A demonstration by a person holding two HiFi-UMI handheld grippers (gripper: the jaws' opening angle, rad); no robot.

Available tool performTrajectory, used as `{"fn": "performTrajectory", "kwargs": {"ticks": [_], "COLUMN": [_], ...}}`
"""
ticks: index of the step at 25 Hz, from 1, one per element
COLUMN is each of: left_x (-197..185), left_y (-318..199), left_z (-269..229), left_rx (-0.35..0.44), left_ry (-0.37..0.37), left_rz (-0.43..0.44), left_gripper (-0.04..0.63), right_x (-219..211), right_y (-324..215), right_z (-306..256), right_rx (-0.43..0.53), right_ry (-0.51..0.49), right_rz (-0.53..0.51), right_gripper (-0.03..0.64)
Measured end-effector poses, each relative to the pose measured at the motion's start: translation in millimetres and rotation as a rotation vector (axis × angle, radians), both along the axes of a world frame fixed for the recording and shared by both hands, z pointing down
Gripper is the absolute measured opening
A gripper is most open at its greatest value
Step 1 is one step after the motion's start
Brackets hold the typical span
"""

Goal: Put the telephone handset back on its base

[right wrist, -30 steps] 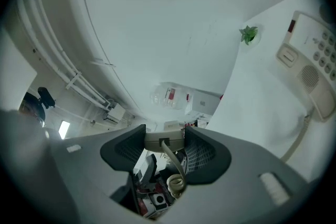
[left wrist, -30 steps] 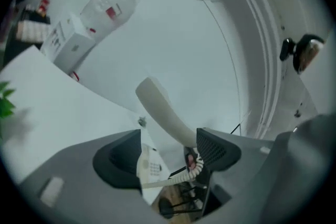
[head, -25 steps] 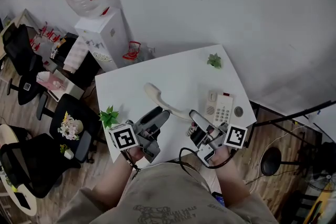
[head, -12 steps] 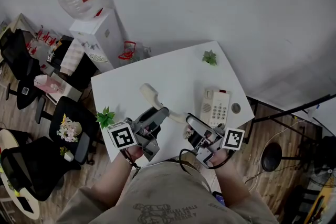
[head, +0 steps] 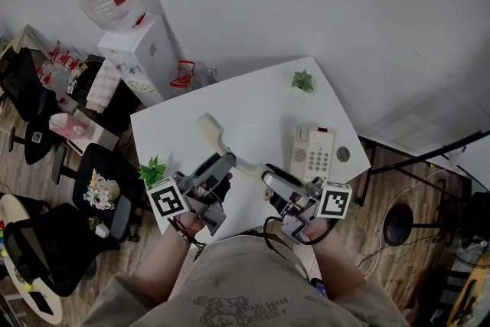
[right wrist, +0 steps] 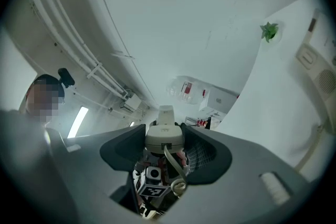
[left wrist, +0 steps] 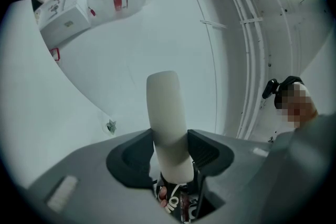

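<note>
handset [head: 217, 135]: one end hidden in right hand-held gripper [head: 272, 176] | base [right wrist: 321, 73]: cut off at picture's edge

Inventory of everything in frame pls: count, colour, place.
handset: 1, cream, over the table, held by both grippers
phone base: 1, cream, table's right side
table: 1, white, centre
plants: 2, green, table's far corner and left edge
disc: 1, grey, right of phone base
water dispenser: 1, white, bottle on top, beyond table
office chairs: 3, black, floor at left
left gripper: 1, grey, shut on handset's handle
right gripper: 1, grey, shut on handset's corded end
</note>
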State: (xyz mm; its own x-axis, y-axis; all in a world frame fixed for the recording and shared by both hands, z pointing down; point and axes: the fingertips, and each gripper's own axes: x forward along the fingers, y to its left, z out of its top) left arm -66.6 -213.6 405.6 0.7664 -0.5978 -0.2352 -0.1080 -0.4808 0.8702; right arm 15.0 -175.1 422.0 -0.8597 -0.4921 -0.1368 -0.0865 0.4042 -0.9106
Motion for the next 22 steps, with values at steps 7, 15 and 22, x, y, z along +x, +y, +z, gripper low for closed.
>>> {"fn": "performTrajectory", "kwargs": {"ticks": [7,15,22], "left_x": [-3.8,-7.7,-12.4], "left_y": [-0.2,1.8,5.6], "left_z": [-10.1,-21.3,-27.9], "left_rx": [0.005,0.046,0.052], "left_ry": [0.030,0.005,0.033], "left_rz": [-0.026,-0.056,-0.072], "left_gripper": [0.202,0.195,0.195], "right_x": [-3.6,-8.6,-7.1], "right_y": [1.5,3.6,4.8], "right_z": [-1.5,2.8,-2.4], "right_rx": [0.012,-0.023,0.001], "right_ry": [0.000,-0.005,-0.022], "right_rz": [-0.010,-0.014,0.020], "right_gripper": [0.267,0.288,0.327]}}
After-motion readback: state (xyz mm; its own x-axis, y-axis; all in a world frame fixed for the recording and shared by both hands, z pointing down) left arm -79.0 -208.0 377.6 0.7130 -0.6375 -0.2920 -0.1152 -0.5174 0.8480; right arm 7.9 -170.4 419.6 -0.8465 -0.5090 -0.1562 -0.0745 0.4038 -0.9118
